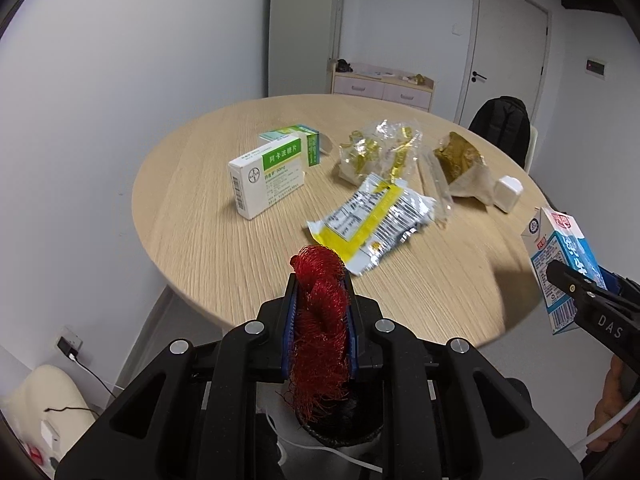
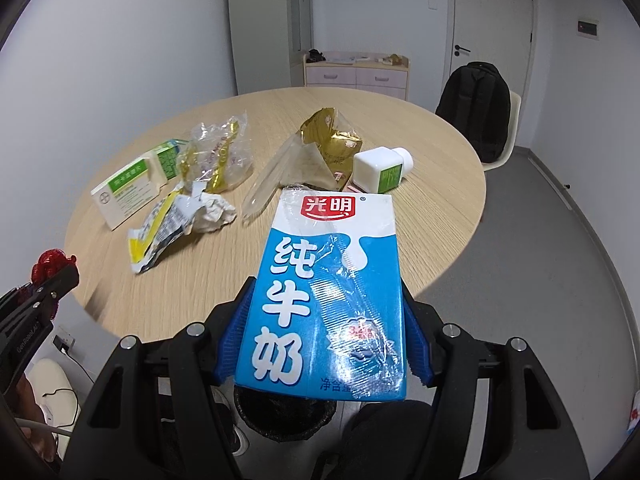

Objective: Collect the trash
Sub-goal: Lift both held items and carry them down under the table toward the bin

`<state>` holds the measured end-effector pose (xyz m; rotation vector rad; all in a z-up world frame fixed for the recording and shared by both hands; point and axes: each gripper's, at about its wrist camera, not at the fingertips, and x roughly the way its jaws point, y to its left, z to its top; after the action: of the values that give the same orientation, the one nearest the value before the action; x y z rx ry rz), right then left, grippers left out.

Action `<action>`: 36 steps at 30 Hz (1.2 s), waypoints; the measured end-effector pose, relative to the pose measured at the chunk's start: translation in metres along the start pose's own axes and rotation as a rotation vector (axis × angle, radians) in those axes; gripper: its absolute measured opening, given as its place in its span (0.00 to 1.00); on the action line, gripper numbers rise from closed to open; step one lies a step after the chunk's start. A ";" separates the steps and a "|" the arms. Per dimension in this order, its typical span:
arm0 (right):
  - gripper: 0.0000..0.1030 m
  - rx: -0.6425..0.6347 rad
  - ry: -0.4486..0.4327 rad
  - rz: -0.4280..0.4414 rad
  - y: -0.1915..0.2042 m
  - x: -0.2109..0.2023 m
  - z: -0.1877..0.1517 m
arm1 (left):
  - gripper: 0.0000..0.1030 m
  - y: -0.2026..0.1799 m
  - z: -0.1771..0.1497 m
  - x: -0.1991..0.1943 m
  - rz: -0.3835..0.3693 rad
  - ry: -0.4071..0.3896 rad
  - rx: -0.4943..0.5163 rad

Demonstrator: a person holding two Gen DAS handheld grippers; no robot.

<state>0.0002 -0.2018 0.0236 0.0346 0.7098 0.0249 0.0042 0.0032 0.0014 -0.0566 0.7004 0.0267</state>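
My left gripper (image 1: 320, 284) is shut on a red mesh net (image 1: 320, 320), held over the near edge of the round wooden table (image 1: 192, 232). My right gripper (image 2: 326, 320) is shut on a blue and white milk carton (image 2: 324, 300), also seen in the left wrist view (image 1: 560, 264). A black bin (image 2: 284, 416) sits below the carton; its rim shows under the red net too (image 1: 340, 428). On the table lie a yellow and silver wrapper (image 1: 372, 220), clear crumpled plastic (image 1: 380, 148), a brown paper bag (image 1: 460, 164), two medicine boxes (image 1: 266, 178) and a white bottle (image 2: 380, 168).
A chair with a black backpack (image 2: 476, 112) stands at the table's far right. A low drawer cabinet (image 2: 356, 72) stands against the back wall beside a door (image 2: 492, 24). A wall socket with a cable (image 1: 68, 346) is low on the left.
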 end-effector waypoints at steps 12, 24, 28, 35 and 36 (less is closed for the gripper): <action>0.60 -0.033 -0.057 0.008 0.010 -0.042 -0.030 | 0.18 -0.008 -0.031 -0.033 -0.027 -0.019 -0.008; 0.60 -0.050 -0.066 0.014 0.019 -0.064 -0.064 | 0.18 -0.012 -0.066 -0.051 -0.062 -0.019 -0.017; 0.60 -0.053 -0.062 0.017 0.021 -0.068 -0.077 | 0.18 -0.015 -0.077 -0.051 -0.068 -0.009 -0.018; 0.60 -0.043 -0.031 0.020 0.015 -0.064 -0.099 | 0.18 -0.022 -0.091 -0.047 -0.081 0.006 -0.006; 0.60 -0.043 -0.026 0.019 0.015 -0.062 -0.101 | 0.18 -0.024 -0.094 -0.044 -0.085 0.012 -0.001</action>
<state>-0.1131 -0.1865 -0.0115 0.0002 0.6823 0.0577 -0.0890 -0.0268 -0.0408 -0.0877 0.7090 -0.0544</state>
